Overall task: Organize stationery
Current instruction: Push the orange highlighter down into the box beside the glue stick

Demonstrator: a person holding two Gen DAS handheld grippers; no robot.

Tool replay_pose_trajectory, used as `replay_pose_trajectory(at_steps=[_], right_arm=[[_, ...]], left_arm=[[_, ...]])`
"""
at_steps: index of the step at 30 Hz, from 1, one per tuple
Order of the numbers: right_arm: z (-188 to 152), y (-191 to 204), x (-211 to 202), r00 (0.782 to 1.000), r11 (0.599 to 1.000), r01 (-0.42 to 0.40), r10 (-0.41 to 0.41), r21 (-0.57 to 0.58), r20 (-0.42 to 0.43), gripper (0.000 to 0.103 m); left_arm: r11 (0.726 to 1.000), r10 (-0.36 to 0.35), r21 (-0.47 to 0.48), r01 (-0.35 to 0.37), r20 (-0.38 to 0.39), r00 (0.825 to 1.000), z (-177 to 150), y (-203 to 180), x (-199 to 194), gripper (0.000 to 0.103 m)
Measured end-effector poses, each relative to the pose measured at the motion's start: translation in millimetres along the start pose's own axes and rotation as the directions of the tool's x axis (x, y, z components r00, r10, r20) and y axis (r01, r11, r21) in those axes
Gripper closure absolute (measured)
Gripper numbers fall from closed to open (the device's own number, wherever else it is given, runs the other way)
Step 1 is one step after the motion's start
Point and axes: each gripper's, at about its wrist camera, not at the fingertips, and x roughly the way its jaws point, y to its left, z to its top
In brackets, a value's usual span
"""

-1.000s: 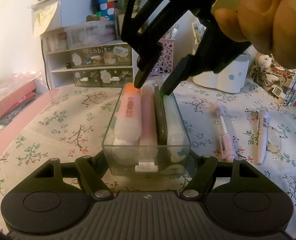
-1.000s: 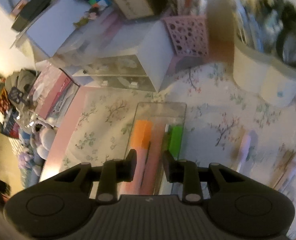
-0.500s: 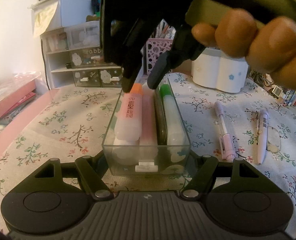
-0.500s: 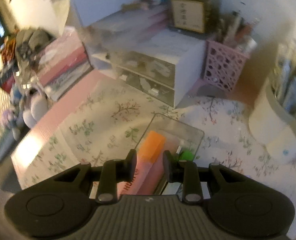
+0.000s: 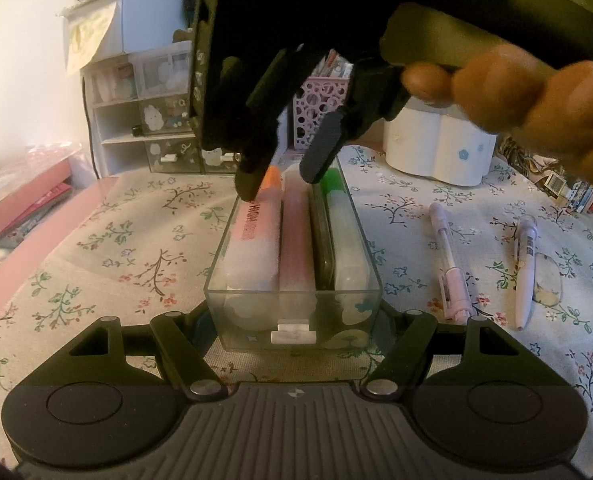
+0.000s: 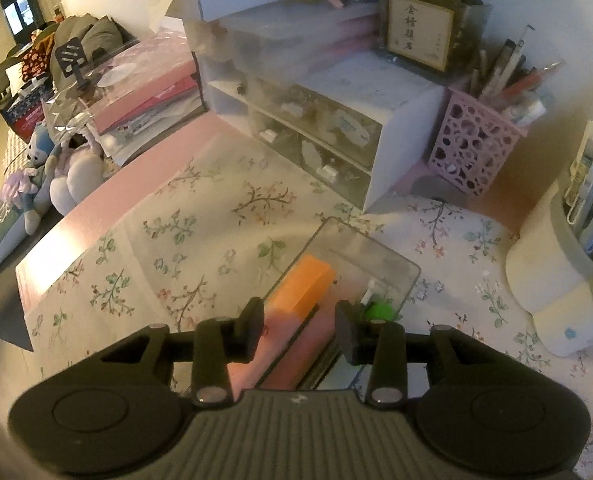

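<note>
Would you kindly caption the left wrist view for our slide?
Left gripper steadies clear box of highlighters while right gripper hovers open above.

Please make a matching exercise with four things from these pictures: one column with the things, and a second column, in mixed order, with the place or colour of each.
Things:
1. orange-capped highlighter
2. green-capped highlighter
3. two pale pink pens
4. pink lattice pen holder

Places:
A. lying on the flowered cloth, outside the clear box
B. in the clear box, on the side nearest the two pens
C. standing beside the white drawer unit, filled with pens
D. in the clear box, on the side far from the two pens

Pairs: 1-D, 2-B, 3-A, 4-C
</note>
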Motion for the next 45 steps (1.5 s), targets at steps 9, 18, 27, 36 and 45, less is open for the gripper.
replay_pose_trajectory(at_steps=[9,18,27,36,45], right_arm=[[-6,-19,-5,0.999,0.998,0.038,-0.037,0.050,-0.005,0.069],[-1,-6,-1,0.999,1.000,-0.028,0.028,-0.006,0.018,0.068],[-9,-7,1,0.995,0.996,-0.091,0.091,-0.007,0.032,0.069],[-13,-7,-2,0.987,0.987,-0.157,0.157,0.020,0.026,0.069],[-20,-13,-9,0.993,0.993,-0.113,0.112,0.027,0.030,0.073]], left_arm=[[1.000,0.002,0.004,-0.002,0.001,1.000,0,-2,0,0.031],[1.000,-0.001,0.003,0.001,0.000,1.000,0,-1,0,0.031],[1.000,-0.007,0.002,0.007,-0.001,1.000,0,0,0,0.031],[1.000,-0.013,0.011,0.013,0.001,1.000,0,1,1,0.031],[0.998,-0.009,0.062,0.008,0.015,1.000,-1,-5,-1,0.031]])
